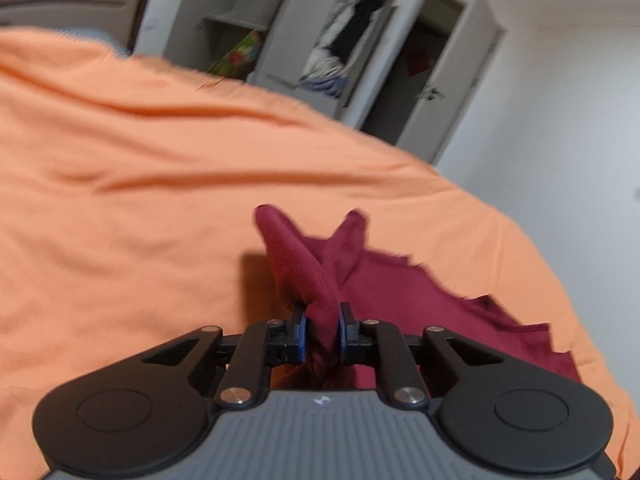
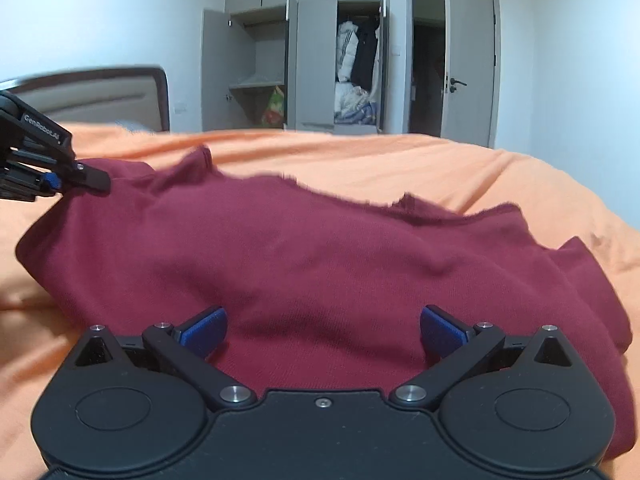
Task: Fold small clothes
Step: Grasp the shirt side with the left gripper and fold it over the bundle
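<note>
Left wrist view shows a maroon garment (image 1: 420, 292) lying on an orange bed sheet (image 1: 140, 168), with one bunched fold of its cloth pulled up and clamped between the blue pads of the left hand-held gripper (image 1: 322, 326), whose jaws are drawn close together on the fabric. The pinched fold rises just ahead of the fingertips into two soft peaks, while the rest of the garment spreads out flat to the right of this gripper, its ragged far edge lying on the sheet. In the right wrist view the same maroon garment (image 2: 304, 264) fills the space straight ahead of the right hand-held gripper (image 2: 324, 330), rumpled and spread wide across the bed sheet (image 2: 400, 160). This gripper's jaws stand wide apart, holding nothing, with cloth lying between and just beyond the blue pads (image 2: 206, 330); whether they touch the fabric cannot be told. Far to its left, the left hand-held gripper (image 2: 96, 180) reaches in from the frame edge and meets the garment's left corner, where the cloth is lifted into a slope. Beyond the bed, ahead of both grippers, stands a grey wardrobe (image 2: 304, 52) with its doors open, clothes hanging and piled inside. To its right a room door (image 2: 472, 56) stands open, and to the left a padded headboard (image 2: 96, 96) rises behind the sheet.
</note>
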`<state>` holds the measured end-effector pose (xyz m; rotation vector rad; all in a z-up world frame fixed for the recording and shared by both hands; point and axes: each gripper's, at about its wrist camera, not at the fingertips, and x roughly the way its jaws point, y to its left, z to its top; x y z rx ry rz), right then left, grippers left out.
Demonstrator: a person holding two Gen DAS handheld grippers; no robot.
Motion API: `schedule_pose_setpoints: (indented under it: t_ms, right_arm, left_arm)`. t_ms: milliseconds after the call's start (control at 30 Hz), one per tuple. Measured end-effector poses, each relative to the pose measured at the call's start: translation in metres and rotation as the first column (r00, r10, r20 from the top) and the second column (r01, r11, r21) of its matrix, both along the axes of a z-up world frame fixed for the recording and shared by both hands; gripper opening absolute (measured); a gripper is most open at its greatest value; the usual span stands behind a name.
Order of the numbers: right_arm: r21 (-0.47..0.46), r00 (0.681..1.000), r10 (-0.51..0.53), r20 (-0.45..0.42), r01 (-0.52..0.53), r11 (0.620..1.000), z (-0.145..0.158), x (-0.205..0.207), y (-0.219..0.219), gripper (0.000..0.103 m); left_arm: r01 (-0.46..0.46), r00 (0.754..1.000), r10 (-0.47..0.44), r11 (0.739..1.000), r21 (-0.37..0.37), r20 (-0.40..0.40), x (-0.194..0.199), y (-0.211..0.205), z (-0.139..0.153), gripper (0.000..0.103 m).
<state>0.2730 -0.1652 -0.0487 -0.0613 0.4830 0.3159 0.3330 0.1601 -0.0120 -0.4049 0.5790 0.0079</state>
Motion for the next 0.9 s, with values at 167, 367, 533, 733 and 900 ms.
schedule_pose_setpoints:
  t_ms: [167,367,533,733,900]
  right_arm:
    - [-0.021,0.999,-0.021,0.046,0.022,1.0,0.021,-0.003,-0.022,0.103]
    - [-0.011,0.995,-0.087,0.056,0.087,0.996,0.03,-0.019,-0.072,0.103]
    - [-0.045,0.986,-0.162,0.025,0.163,0.986,0.022,-0.038,-0.107,0.103]
    - [-0.044,0.972,-0.233,-0.015,0.232,0.972,0.013,-0.061,-0.142,0.103]
    - [-0.026,0.968,-0.247,-0.041,0.246,0.969,0.006,-0.067,-0.152,0.103]
  left_arm:
    - [0.099,0.993,-0.103,0.993,0.064,0.062,0.014,-0.043,0.039,0.014]
    - [0.306,0.942,-0.318,0.945,0.118,0.107,0.032,-0.137,0.066,0.014]
    - [0.471,0.874,-0.484,0.868,0.16,0.05,0.05,-0.225,0.052,0.014]
    - [0.547,0.837,-0.54,0.818,0.178,-0.091,0.061,-0.284,0.007,0.014]
    - [0.548,0.836,-0.536,0.823,0.15,-0.117,0.06,-0.287,-0.003,0.02]
